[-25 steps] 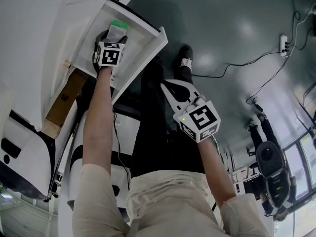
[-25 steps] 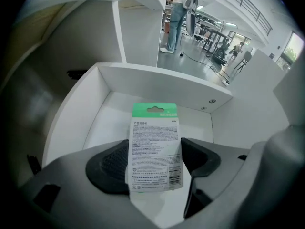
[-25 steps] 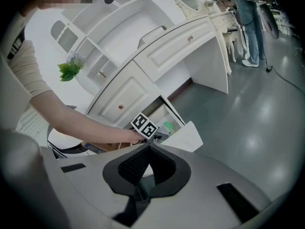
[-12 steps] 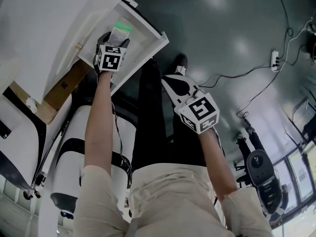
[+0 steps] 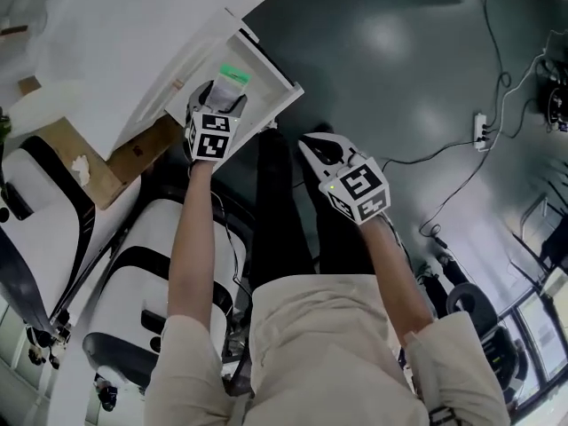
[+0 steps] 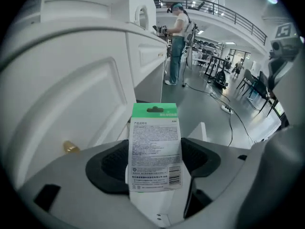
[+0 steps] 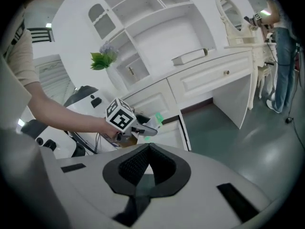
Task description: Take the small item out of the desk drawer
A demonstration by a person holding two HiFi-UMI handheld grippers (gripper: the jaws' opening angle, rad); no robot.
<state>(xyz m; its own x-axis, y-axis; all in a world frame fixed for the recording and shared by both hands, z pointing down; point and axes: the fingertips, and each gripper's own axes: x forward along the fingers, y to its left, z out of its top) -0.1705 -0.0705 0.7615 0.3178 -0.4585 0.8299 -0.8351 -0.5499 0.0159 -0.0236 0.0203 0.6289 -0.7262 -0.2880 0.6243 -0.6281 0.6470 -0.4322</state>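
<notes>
The pads (image 6: 108, 162) of the left gripper (image 6: 153, 163) are set wide and are clamped on the side edges of a flat packet (image 6: 155, 147) with a green top. The packet is held upright, printed face toward the gripper's camera, just above the open white drawer (image 5: 271, 69) of the desk (image 5: 133, 51). The right gripper (image 7: 147, 149) is seen with its jaws pressed together and nothing between them, and it is held apart from the drawer, over the dark floor (image 5: 399, 60).
</notes>
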